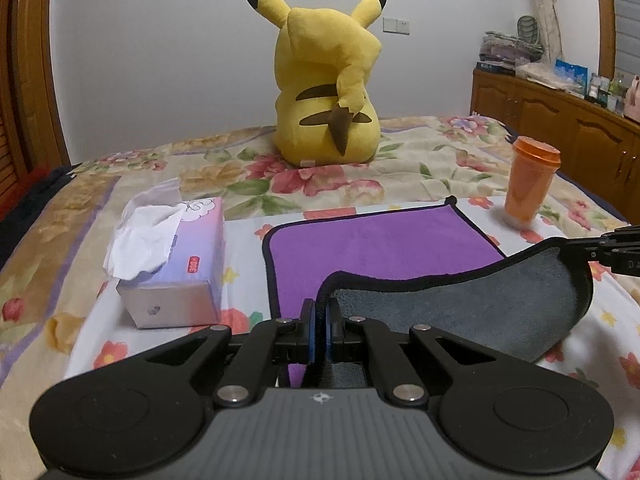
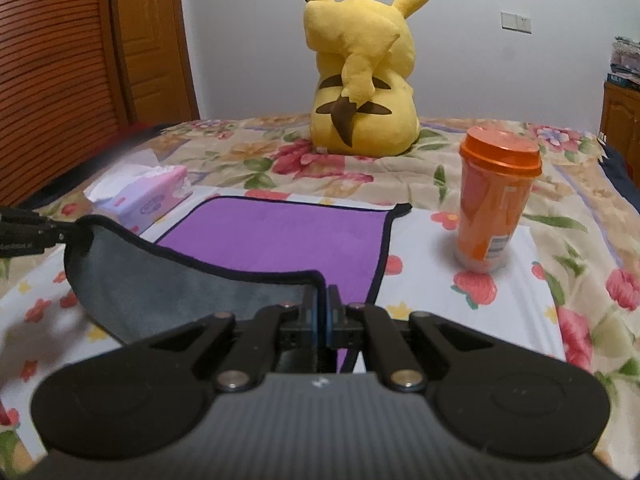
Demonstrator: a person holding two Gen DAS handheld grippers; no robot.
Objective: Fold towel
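The bed (image 1: 420,160), under a floral cover, carries everything; a yellow plush toy (image 1: 326,92) sits at the far side, well behind the work; the towel (image 1: 380,248) lies in the middle, purple face up, black-edged, its near edge lifted so the grey underside (image 1: 460,300) shows; a tissue box (image 1: 176,264) rests just left of it and an orange cup (image 2: 496,204) just right; the left claw (image 1: 320,320) pinches the near left corner, the right claw (image 2: 322,312) the near right corner, both pressed tight on cloth. The first fold looks begun; next, I judge, both corners should travel forward together to meet the far edge, clear of cup and box.
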